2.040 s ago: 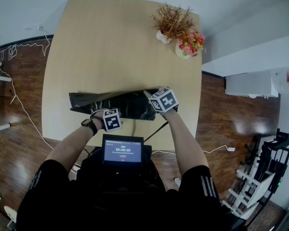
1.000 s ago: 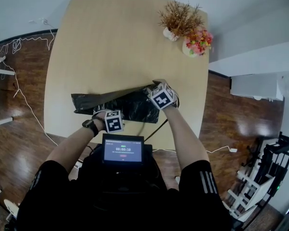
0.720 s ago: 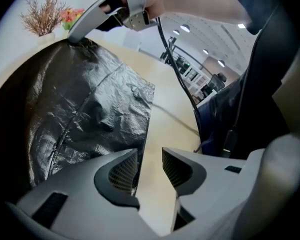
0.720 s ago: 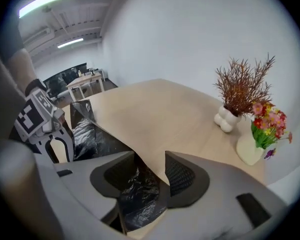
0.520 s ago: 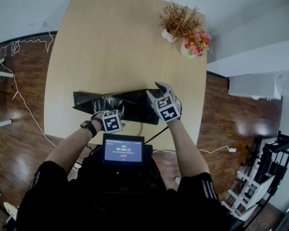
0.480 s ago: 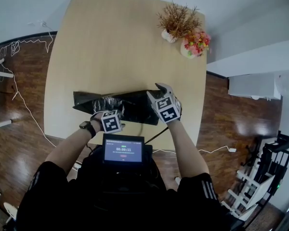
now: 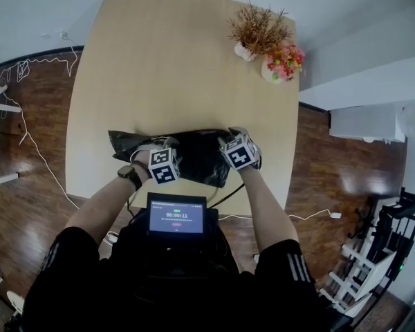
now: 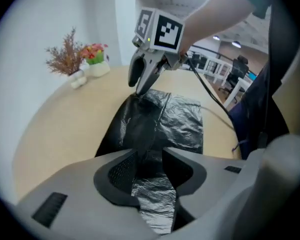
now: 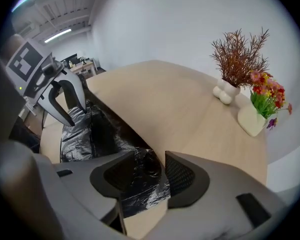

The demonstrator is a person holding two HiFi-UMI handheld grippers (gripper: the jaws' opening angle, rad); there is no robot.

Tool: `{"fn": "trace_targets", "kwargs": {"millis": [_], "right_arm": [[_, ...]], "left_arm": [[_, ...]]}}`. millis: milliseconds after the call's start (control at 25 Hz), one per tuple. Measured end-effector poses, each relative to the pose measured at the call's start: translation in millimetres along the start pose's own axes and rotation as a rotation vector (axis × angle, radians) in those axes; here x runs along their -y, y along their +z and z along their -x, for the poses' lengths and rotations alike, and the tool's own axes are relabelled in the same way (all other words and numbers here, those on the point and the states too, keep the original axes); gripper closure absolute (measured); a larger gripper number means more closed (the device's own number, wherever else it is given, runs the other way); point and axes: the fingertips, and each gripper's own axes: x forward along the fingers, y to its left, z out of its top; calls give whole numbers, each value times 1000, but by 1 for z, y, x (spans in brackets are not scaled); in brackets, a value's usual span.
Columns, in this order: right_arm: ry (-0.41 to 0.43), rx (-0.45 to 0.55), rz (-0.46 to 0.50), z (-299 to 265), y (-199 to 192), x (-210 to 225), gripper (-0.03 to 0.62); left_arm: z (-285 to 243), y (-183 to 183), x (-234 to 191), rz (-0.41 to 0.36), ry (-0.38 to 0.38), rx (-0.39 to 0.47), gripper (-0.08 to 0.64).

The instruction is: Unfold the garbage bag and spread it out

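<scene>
Left hand slides in from the table's near edge and now sits over the garbage bag, while the flap that stood lifted a moment ago is down flat again. The bag lies as a long, still-folded black strip across the near part of the table, between the two hands.

Over to the left gripper: its jaws are nearly together, pinching a narrow strip of the crinkled film that runs out from between the pads.

The right gripper has just been easing its jaws apart. A bunched bit of the bag's end sits between them, but the pads stand clear of it, so nothing is held there.

As for the bag itself, this looks like thin, light, floppy plastic, glossy and likely slick. It should bunch and drag rather than hold a shape, and the layers may cling together. A grip on a single outer edge or corner looks best, not the whole stack. With the left pinch as anchor, the right should take the free edge at its end and draw it away.
</scene>
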Motion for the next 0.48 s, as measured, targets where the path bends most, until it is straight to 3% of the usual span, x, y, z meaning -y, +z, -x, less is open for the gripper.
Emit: {"fn": "trace_targets", "kwargs": {"millis": [160,360,480], "right_arm": [[1,-26,-14,-5,-8,-3,373],[14,56,-10,11,13,-14,373],[72,115,31,25,32,-38,373]], "left_arm": [[-28,-9,-7,-56,-24,-82,396],[-34,-10,-9,47,-92,-66,390],[-34,-11,-9,48,-99,-63,390]]}}
